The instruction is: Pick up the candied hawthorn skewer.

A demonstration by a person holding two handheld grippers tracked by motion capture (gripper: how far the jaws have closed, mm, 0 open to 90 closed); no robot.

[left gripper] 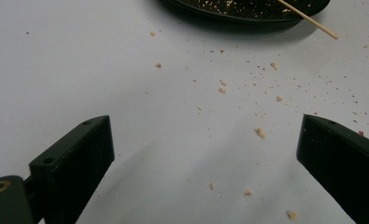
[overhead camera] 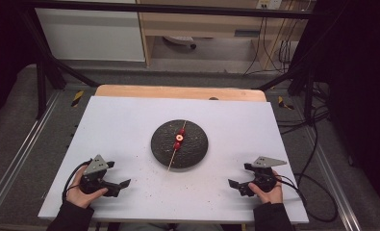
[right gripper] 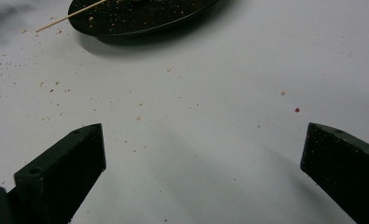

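Observation:
A dark round plate (overhead camera: 179, 143) sits mid-table with a wooden skewer (overhead camera: 176, 145) lying across it, two red pieces (overhead camera: 179, 137) threaded on the stick. The skewer's near end sticks out over the plate's front rim (left gripper: 313, 21) (right gripper: 65, 17). My left gripper (overhead camera: 119, 175) rests on the white board at front left, open, nothing between its jaws (left gripper: 205, 154). My right gripper (overhead camera: 239, 175) rests at front right, open and bare as well (right gripper: 203, 154). Both point inward toward the plate, well apart from it.
The white board (overhead camera: 130, 120) covers a wooden table. Crumbs (left gripper: 260, 133) are scattered on the board in front of the plate. Black cables (overhead camera: 317, 192) trail off the right side. A metal frame and shelving stand behind the table.

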